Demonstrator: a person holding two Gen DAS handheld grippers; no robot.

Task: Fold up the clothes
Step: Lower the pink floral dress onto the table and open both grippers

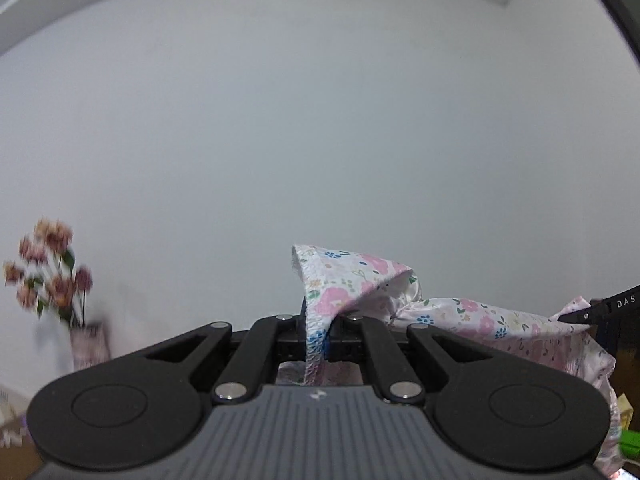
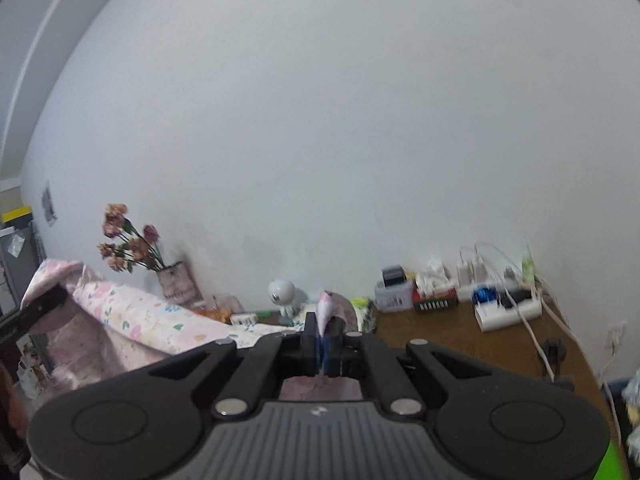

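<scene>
Looking out along the left tongs point(image 1: 318, 334), we see them pinched tight on an edge of the floral garment point(image 1: 472, 320), the cloth pleated between the closed jaws and a corner standing up above them against the bare wall point(image 1: 320, 120). From that grip the fabric stretches off to the right in a sagging band, up in the air, reaching the tip of the right tongs point(image 1: 580, 315) at the frame's edge, where it bunches and hangs down. Off to the left, blurred, stands a vase of dried flowers point(image 1: 52, 276). Over to the right wrist view now: the right tongs point(image 2: 323, 340) are also closed, a small peak of pink cloth poking up between the jaws, so both grips have hold of the same piece. The garment point(image 2: 152, 316) runs away to the left toward the left tongs point(image 2: 40, 308), its lower part draping down out of sight. Beyond lies the brown surface point(image 2: 460, 344), carrying a power strip point(image 2: 508, 312) with cables and small clutter, plus a little white camera point(image 2: 282, 294) near the wall. As for progress: the piece is held spread between two grips, aloft, with no crease visible in it. That would suit stretching it out ahead of folding, or carrying one edge across to make a fold; which one, these views don't settle.
</scene>
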